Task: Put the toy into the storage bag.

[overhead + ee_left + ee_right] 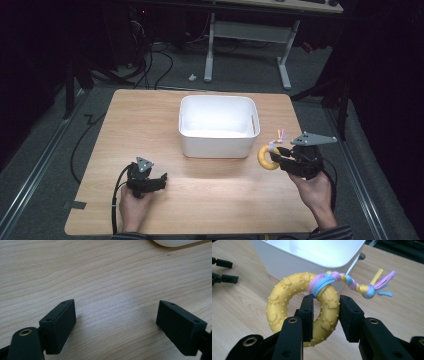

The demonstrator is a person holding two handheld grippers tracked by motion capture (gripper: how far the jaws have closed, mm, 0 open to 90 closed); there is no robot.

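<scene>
Yellow ring (294,307), gripped, beside white bin (218,125).
Right gripper (325,312) clenched on the ring's side, seemingly just off the surface (150,130); braided rope (352,283) knotted on. Left gripper (116,322) released, low over bare wood.

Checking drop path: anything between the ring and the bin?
Nothing. In the high view a bare strip of table separates the ring, clamped in the right gripper, from the bin.

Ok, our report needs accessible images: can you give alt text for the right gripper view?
The right gripper holds a yellow ring toy with a pastel braided rope, its black jaws clamped on the ring. A white bin stands just behind on the wooden table.
</scene>
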